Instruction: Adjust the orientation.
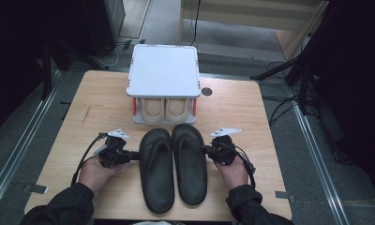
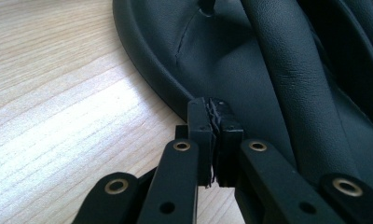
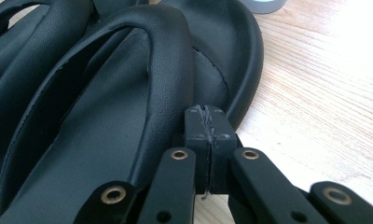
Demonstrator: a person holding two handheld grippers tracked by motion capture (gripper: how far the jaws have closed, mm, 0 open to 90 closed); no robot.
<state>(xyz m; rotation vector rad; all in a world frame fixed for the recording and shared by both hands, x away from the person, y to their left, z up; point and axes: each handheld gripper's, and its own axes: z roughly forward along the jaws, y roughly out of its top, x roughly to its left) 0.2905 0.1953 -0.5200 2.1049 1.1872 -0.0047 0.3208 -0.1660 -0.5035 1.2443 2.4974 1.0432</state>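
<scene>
Between two closed tools (image 1: 138, 154) (image 1: 205, 149), touching both: black sandals (image 1: 174, 164) on table (image 1: 96, 112).

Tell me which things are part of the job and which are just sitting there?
Part of the job: left flip-flop, right flip-flop, left gripper, right gripper, both shut at the flip-flops' outer edges.

Just sitting there: white shoe rack, beige shoes inside it, table.

Bare table (image 1: 92, 117) flanks both black sandals (image 1: 174, 164) — ahead, the shoe rack (image 1: 163, 70) blocks passage.

Black sandals (image 1: 174, 166), beige pair (image 1: 164, 110), white-topped rack (image 1: 163, 70), pale wood table (image 1: 101, 112)
</scene>
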